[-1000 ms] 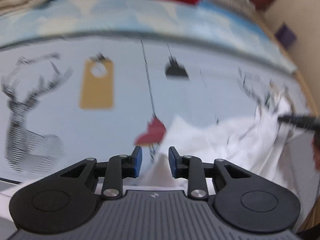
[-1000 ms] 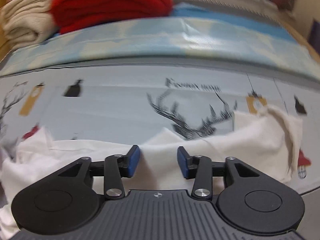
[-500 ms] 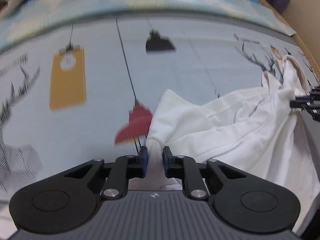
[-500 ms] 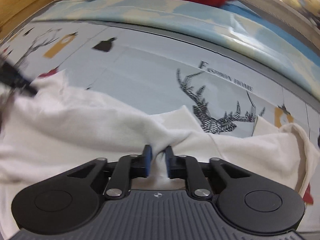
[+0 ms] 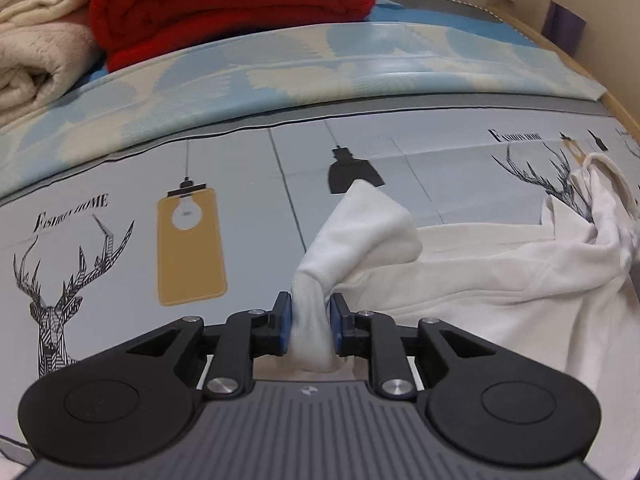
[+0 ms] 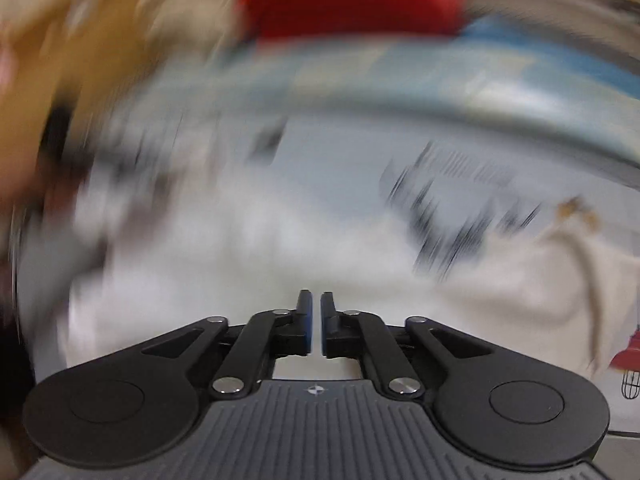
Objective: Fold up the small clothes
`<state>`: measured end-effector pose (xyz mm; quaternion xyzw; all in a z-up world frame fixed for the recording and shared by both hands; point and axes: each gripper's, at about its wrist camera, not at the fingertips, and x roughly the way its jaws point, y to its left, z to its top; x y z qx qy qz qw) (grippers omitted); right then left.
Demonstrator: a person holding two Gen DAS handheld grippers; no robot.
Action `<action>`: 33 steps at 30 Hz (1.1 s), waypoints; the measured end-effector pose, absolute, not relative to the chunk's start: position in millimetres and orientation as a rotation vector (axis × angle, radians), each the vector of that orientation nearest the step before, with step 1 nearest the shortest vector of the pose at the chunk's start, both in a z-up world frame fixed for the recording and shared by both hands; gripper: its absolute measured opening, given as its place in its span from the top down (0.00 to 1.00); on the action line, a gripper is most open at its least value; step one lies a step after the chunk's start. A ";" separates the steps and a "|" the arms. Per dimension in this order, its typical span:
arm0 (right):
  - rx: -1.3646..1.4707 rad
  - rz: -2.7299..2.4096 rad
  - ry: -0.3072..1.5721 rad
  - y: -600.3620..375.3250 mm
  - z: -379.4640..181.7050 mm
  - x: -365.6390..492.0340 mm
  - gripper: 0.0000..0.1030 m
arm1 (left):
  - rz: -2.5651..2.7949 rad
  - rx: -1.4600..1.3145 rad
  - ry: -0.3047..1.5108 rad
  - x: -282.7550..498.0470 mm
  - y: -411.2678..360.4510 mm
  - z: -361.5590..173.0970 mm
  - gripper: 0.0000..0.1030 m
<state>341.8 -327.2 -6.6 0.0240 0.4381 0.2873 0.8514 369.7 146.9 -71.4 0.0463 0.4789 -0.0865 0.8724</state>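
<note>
1. Left tool [image 5: 307, 330]: blue pads pinched on a bunched wad of the white garment [image 5: 460, 276], likely a sleeve or corner. The cloth rises from the pads into a peaked fold. Grip looks secure to me.
2. Right tool [image 6: 315, 322]: pads nearly together with a thin gap. That view is heavily motion-blurred; white cloth lies just beyond the tips, but I cannot tell whether any is caught between them.
3. Garment position: in the left wrist view it spreads to the right of the left tool, across the printed sheet [image 5: 248, 208] with its deer and lamp motifs. The far end is rumpled, with a neck or arm opening [image 5: 608, 176] standing up.
4. Step in hand, my judgement: carrying the gripped end over the body of the garment to lay a first fold.
5. To do it well, I would:
   - keep the left grip low and travel level, so the peak does not drag the rest;
   - slow the right side, since the blur suggests speed;
   - tension the cloth evenly between both tools before laying down.
6. Beyond: red blanket [image 5: 228, 4] and cream blanket [image 5: 36, 40], stacked at the far edge, well apart from the work.
</note>
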 end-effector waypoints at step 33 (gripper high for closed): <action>-0.174 0.168 0.683 -264.6 -46.4 438.3 0.97 | -0.123 0.070 0.944 384.9 164.2 -82.6 0.85</action>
